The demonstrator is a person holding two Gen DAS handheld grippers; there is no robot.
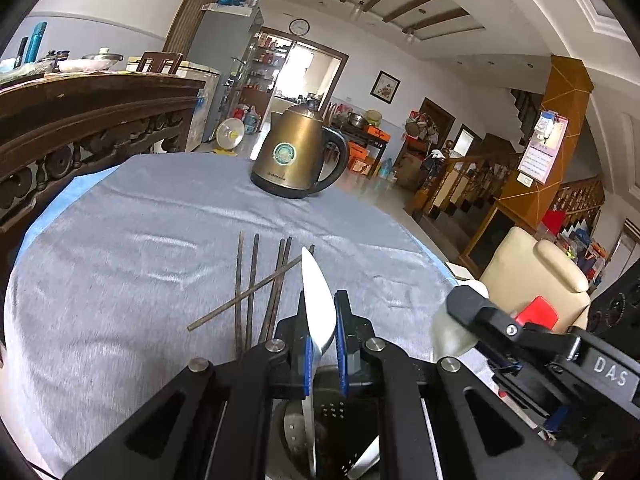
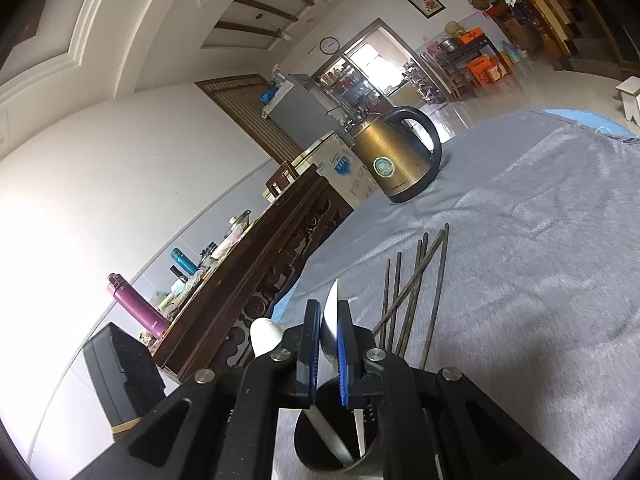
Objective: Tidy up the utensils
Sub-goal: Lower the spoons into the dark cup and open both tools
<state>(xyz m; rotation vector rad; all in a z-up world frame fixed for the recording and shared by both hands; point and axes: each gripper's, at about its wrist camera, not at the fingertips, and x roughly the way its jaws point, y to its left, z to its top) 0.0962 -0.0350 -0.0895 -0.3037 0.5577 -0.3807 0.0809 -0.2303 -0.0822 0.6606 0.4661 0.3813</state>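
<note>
My left gripper [image 1: 320,320] is shut on a white spoon [image 1: 316,300], held bowl-up with its handle reaching down into a dark perforated utensil holder [image 1: 332,412] below. My right gripper [image 2: 329,336] is shut on a second white spoon [image 2: 332,320], whose handle also hangs into the holder [image 2: 332,452]. The right gripper shows at the right of the left wrist view [image 1: 464,312]. The other spoon's bowl [image 2: 264,336] shows left of my right gripper. Several dark chopsticks [image 1: 256,288] lie crossed on the grey cloth beyond; they also show in the right wrist view [image 2: 416,292].
A brass-coloured electric kettle [image 1: 296,152] stands at the far side of the grey-clothed table [image 1: 120,240]; it also shows in the right wrist view [image 2: 396,156]. A carved dark wooden sideboard [image 1: 80,120] stands left of the table. A cream armchair [image 1: 544,272] is off the right edge.
</note>
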